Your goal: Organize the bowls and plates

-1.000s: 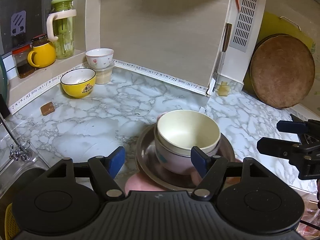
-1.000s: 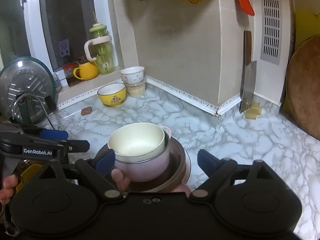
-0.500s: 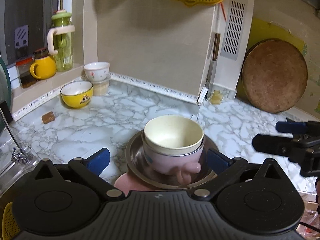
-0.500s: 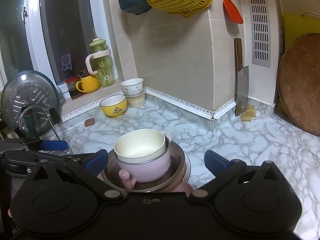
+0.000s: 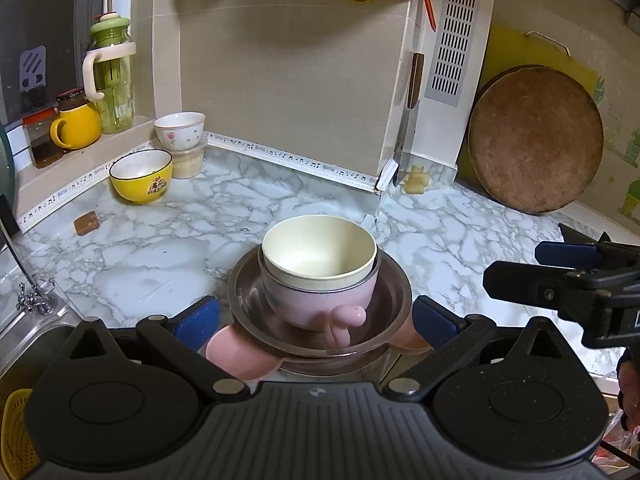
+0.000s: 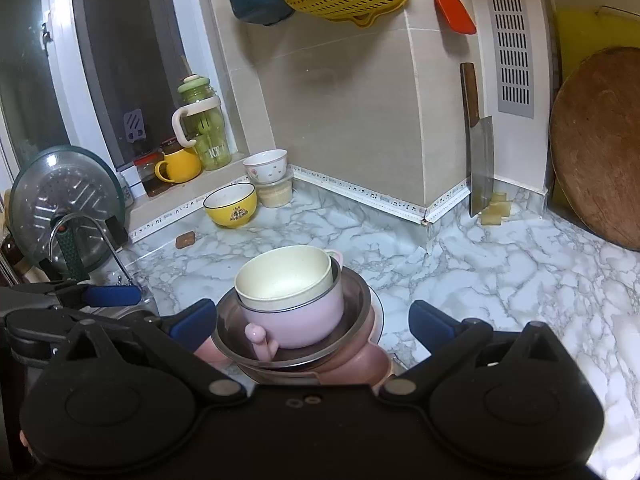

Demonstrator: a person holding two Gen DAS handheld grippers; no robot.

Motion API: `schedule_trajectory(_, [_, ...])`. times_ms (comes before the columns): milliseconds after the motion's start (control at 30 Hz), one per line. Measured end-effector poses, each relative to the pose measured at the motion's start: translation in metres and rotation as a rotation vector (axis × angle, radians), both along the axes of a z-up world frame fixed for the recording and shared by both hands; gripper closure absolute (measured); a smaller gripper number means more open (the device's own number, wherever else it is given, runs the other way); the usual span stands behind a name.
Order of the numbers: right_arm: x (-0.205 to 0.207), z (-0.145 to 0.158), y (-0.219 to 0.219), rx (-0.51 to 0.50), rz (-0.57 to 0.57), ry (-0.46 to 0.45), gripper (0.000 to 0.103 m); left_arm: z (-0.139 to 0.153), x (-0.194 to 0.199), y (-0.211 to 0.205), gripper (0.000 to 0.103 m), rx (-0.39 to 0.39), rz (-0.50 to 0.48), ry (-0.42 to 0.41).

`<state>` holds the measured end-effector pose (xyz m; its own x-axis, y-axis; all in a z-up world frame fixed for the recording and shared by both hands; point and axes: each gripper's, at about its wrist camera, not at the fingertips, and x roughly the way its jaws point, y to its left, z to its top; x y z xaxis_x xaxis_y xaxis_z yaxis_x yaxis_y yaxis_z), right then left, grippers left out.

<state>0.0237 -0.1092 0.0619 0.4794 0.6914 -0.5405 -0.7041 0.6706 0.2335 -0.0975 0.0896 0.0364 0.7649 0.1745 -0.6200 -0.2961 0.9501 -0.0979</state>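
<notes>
A cream bowl (image 5: 319, 250) nests in a pink handled bowl (image 5: 320, 304) on a steel plate (image 5: 384, 320), over what looks like a pink dish (image 5: 236, 354). Both the left gripper (image 5: 316, 320) and the right gripper (image 6: 312, 320) gape wide, holding nothing. Only the right wrist view shows the glass pot lid (image 6: 66, 208).
</notes>
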Motion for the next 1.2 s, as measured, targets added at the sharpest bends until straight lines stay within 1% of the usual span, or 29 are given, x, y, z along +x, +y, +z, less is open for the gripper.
schedule_trajectory(200, [0.001, 0.006, -0.004, 0.006, -0.016, 0.009, 0.0, 0.007, -0.003, -0.004, 0.0, -0.005, 0.005, 0.003])
schedule_trajectory(367, [-0.001, 0.008, -0.007, 0.012, -0.032, 0.034, 0.0, 0.009, -0.004, -0.006, 0.0, -0.028, 0.01, 0.007])
schedule_trajectory(633, [-0.009, 0.013, -0.007, -0.006, -0.043, 0.016, 0.0, 0.014, -0.01, -0.007, 0.0, -0.033, 0.04, -0.01])
schedule_trajectory(800, [-0.009, 0.017, -0.01, -0.007, -0.056, 0.004, 0.0, 0.021, -0.013, -0.006, 0.0, -0.021, 0.056, -0.027])
schedule_trajectory(1000, [-0.007, 0.021, -0.009, -0.019, -0.053, 0.0, 0.0, 0.024, -0.016, -0.002, 0.0, -0.022, 0.082, -0.023])
schedule_trajectory(1200, [-0.008, 0.025, -0.007, -0.038, -0.047, -0.017, 0.0, 0.029, -0.018, -0.004, 0.0, 0.006, 0.1, -0.022])
